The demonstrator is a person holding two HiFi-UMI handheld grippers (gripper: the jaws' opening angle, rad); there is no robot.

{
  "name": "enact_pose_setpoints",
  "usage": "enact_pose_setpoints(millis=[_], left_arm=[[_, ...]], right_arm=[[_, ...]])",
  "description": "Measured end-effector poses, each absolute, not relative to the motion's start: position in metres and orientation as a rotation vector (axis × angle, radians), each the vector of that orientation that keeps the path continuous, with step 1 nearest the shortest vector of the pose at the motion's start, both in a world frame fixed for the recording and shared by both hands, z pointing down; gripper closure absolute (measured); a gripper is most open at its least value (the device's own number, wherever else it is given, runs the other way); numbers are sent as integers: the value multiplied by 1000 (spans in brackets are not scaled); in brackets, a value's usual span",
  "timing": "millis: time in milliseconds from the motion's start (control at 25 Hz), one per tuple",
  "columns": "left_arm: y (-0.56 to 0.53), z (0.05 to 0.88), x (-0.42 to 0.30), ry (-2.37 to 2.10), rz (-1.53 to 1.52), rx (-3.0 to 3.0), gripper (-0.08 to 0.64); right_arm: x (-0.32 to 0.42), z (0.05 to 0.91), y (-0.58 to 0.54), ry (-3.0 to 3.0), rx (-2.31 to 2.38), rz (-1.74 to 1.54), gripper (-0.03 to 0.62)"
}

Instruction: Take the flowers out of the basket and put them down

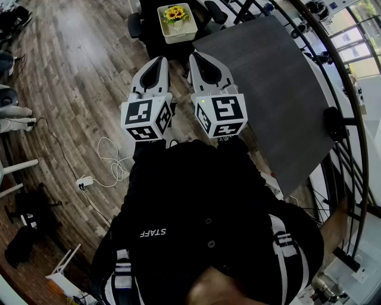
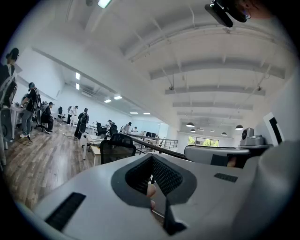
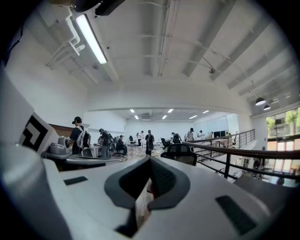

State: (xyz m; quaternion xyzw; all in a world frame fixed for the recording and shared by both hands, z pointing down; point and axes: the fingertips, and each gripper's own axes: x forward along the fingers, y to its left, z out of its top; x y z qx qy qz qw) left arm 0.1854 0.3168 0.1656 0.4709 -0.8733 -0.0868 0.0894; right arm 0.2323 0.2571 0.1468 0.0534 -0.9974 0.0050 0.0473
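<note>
In the head view, a white basket [image 1: 177,30] with yellow sunflowers [image 1: 175,12] stands at the top centre, on a dark surface beyond my grippers. My left gripper [image 1: 159,60] and right gripper [image 1: 196,57] are held level side by side in front of the person's body, well short of the basket. Both have their white jaws together with nothing between them. In the left gripper view the left gripper [image 2: 152,180] blocks the basket, and the right gripper [image 3: 147,180] does the same in its own view.
A dark grey table [image 1: 280,89] lies to the right, with a black railing [image 1: 351,155] beyond it. Office chairs [image 1: 136,24] flank the basket. A white cable and power strip [image 1: 86,180] lie on the wooden floor at left. Several people stand far off in the office.
</note>
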Motion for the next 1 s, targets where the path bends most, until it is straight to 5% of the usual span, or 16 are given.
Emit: enact_pose_setpoints(millis=[1000], left_arm=[[375,213,151,-2543,-281,1286,560]], right_arm=[[212,187,293,-2949,227,41,578]])
